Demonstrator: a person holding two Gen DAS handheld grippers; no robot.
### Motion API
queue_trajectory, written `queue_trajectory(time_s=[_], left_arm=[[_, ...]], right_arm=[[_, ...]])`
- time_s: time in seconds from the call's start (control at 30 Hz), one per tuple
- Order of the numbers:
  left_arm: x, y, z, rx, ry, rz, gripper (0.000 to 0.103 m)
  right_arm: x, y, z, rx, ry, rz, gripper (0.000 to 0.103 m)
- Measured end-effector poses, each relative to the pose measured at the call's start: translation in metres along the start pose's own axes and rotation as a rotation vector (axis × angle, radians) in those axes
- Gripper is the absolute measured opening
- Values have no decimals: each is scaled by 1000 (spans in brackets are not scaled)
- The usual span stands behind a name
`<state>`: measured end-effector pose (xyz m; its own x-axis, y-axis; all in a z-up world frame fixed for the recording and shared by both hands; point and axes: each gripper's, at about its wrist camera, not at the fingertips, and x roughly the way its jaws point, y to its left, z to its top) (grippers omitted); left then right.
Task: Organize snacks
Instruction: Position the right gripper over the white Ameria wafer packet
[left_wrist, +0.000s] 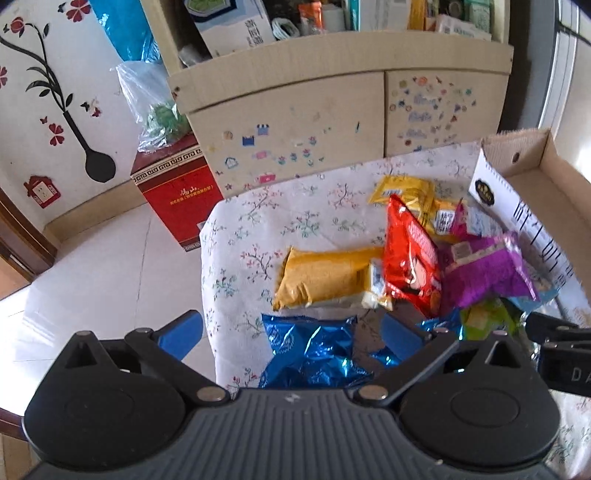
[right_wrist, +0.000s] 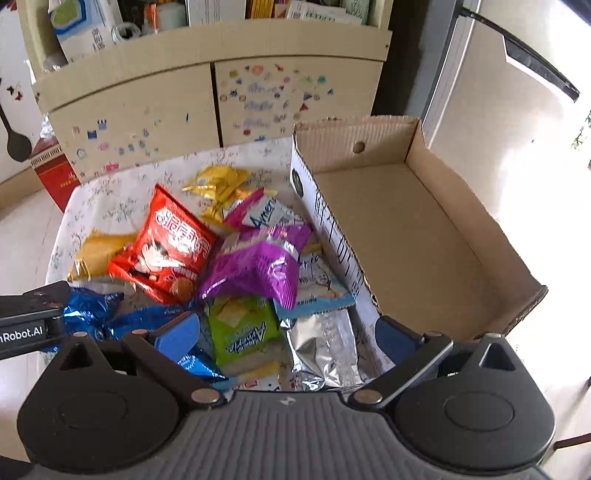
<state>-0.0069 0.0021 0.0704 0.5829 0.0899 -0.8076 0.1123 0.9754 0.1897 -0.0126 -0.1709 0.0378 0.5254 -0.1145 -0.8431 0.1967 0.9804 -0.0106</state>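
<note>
A heap of snack packets lies on the floral tablecloth (left_wrist: 258, 221): a red packet (right_wrist: 166, 247), a purple one (right_wrist: 255, 266), a mustard-yellow one (left_wrist: 321, 277), small yellow ones (right_wrist: 218, 184), a green one (right_wrist: 240, 328), a silver one (right_wrist: 325, 354) and a blue foil one (left_wrist: 314, 350). My left gripper (left_wrist: 291, 332) is open, low over the blue foil packet. My right gripper (right_wrist: 288, 332) is open above the green and silver packets. An empty cardboard box (right_wrist: 406, 240) stands to the right of the heap.
A beige cabinet (left_wrist: 295, 110) with stickers stands behind the table. A red carton (left_wrist: 177, 199) and a plastic bag (left_wrist: 155, 107) sit on the tiled floor at the left. The table edge drops to the floor on the left side. A bright window is at the right.
</note>
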Motion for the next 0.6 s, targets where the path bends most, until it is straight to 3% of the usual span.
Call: queue_trajectory(time_s=[0.6], left_arm=[[10, -7, -10, 16, 24, -42, 102]], right_arm=[[7, 14, -2, -75, -27, -37, 103]])
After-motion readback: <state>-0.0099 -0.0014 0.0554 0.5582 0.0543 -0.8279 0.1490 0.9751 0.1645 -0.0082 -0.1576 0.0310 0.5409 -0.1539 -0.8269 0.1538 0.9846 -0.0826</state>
